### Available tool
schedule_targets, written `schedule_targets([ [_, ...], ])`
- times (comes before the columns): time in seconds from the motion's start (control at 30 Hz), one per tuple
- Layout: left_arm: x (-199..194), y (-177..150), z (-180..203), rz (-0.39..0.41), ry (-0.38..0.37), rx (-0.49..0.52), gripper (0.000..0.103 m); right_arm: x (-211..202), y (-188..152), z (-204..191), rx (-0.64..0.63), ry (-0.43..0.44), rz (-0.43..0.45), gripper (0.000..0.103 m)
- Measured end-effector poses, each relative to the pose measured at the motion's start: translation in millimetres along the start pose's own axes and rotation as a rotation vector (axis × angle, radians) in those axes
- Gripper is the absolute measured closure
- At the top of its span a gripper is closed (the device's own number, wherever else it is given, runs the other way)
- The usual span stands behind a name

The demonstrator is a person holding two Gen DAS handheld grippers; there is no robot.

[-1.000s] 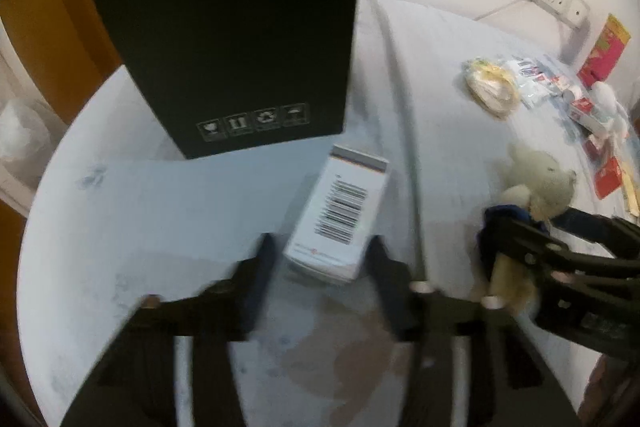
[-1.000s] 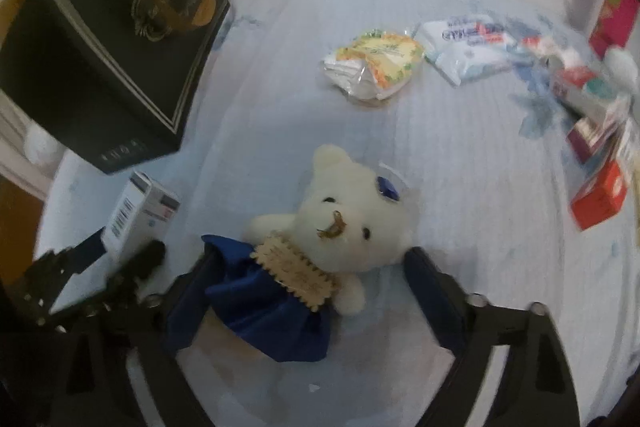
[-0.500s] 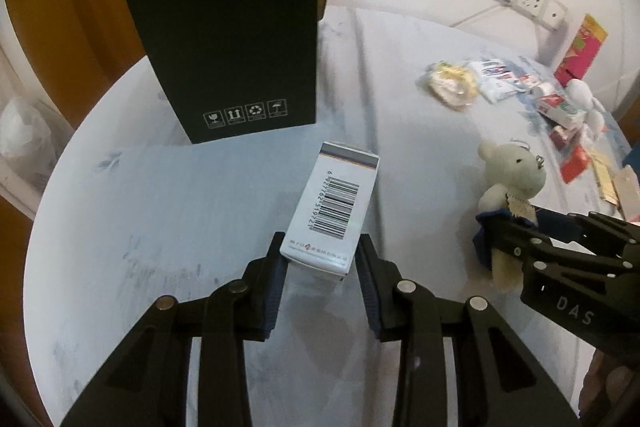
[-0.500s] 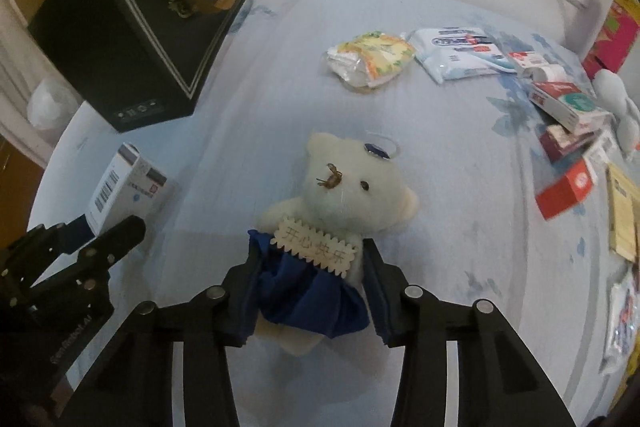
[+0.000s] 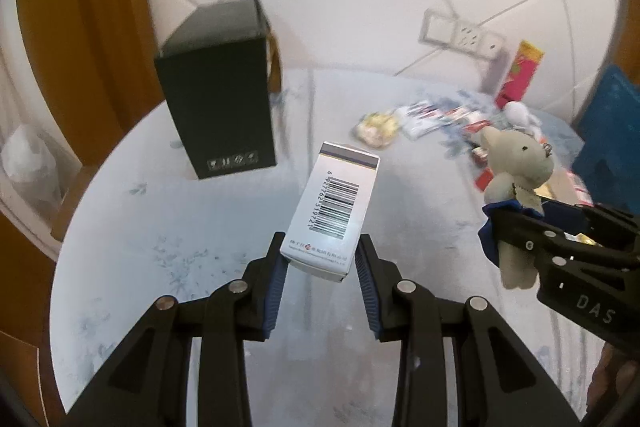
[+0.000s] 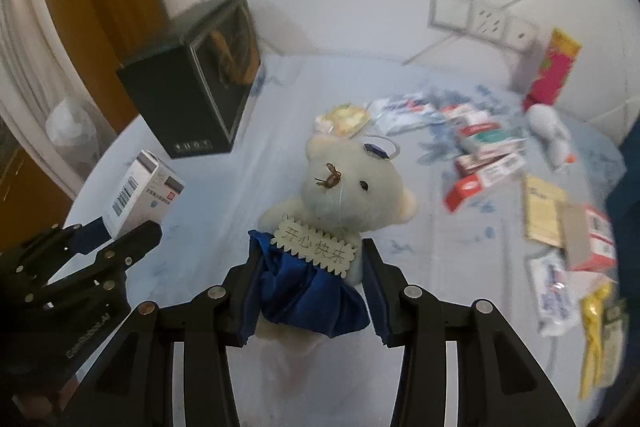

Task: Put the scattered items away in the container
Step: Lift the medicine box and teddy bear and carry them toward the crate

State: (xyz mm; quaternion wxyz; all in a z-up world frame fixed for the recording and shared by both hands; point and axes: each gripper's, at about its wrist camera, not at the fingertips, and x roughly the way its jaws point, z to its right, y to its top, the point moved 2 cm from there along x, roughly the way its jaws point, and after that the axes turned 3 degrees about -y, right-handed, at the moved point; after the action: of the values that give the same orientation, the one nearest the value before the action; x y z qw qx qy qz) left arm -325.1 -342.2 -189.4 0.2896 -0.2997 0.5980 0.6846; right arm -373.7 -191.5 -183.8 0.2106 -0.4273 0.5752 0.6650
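My left gripper (image 5: 320, 259) is shut on a white box with a barcode (image 5: 334, 205) and holds it above the table; the box also shows in the right wrist view (image 6: 138, 193). My right gripper (image 6: 308, 279) is shut on a cream teddy bear in a blue skirt (image 6: 340, 203) and holds it lifted; the bear also shows at the right of the left wrist view (image 5: 514, 171). A tall black box (image 5: 218, 91) stands at the back left of the table (image 5: 160, 227), also seen in the right wrist view (image 6: 196, 87).
Several small boxes and packets (image 6: 484, 147) lie scattered at the back right of the table (image 6: 440, 247), more near its right edge (image 6: 568, 251). A red carton (image 6: 554, 71) leans on the wall by the sockets (image 6: 480, 17). A blue object (image 5: 608, 123) is far right.
Both grippers closed on their items and lifted them off the table: the left on the barcode box, the right on the teddy bear. Both views now sit higher and further back.
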Motion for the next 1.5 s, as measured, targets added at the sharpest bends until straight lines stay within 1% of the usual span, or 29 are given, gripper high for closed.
schedule_targets([
  [0.07, -16, 1, 11, 0.021, -0.016, 0.011, 0.069, -22, -4, 7, 0.006, -0.014, 0.025, 0.059],
  [0.27, -62, 5, 62, 0.082, -0.073, 0.062, 0.069, -89, -17, 37, 0.032, -0.068, 0.092, 0.059],
  [0.47, -99, 1, 131, 0.131, -0.122, 0.100, 0.069, -158, -38, 85, 0.058, -0.116, 0.159, 0.059],
  [0.57, -118, -4, 169, 0.165, -0.136, 0.096, 0.069, -193, -49, 114, 0.047, -0.132, 0.194, 0.059],
  [0.7, -141, -12, 215, 0.199, -0.143, 0.068, 0.069, -233, -61, 147, 0.003, -0.130, 0.236, 0.059],
  [0.8, -156, -16, 244, 0.222, -0.147, 0.075, 0.069, -265, -73, 171, -0.027, -0.122, 0.272, 0.059],
  [0.87, -166, -19, 264, 0.236, -0.152, 0.082, 0.069, -284, -81, 187, -0.018, -0.119, 0.297, 0.059],
  [0.93, -175, -18, 287, 0.246, -0.171, 0.115, 0.069, -303, -90, 205, 0.011, -0.128, 0.321, 0.059],
  [1.0, -185, -16, 314, 0.263, -0.215, 0.166, 0.069, -321, -98, 223, 0.051, -0.144, 0.345, 0.059],
  [1.07, -193, -16, 339, 0.271, -0.258, 0.210, 0.069, -342, -110, 246, 0.110, -0.188, 0.371, 0.059],
  [1.2, -206, -17, 391, 0.285, -0.343, 0.283, 0.069, -374, -131, 287, 0.193, -0.271, 0.390, 0.059],
  [1.37, -212, -20, 463, 0.284, -0.415, 0.370, 0.069, -413, -159, 344, 0.297, -0.356, 0.419, 0.059],
  [1.5, -218, -23, 526, 0.291, -0.463, 0.419, 0.069, -437, -175, 401, 0.342, -0.405, 0.433, 0.059],
])
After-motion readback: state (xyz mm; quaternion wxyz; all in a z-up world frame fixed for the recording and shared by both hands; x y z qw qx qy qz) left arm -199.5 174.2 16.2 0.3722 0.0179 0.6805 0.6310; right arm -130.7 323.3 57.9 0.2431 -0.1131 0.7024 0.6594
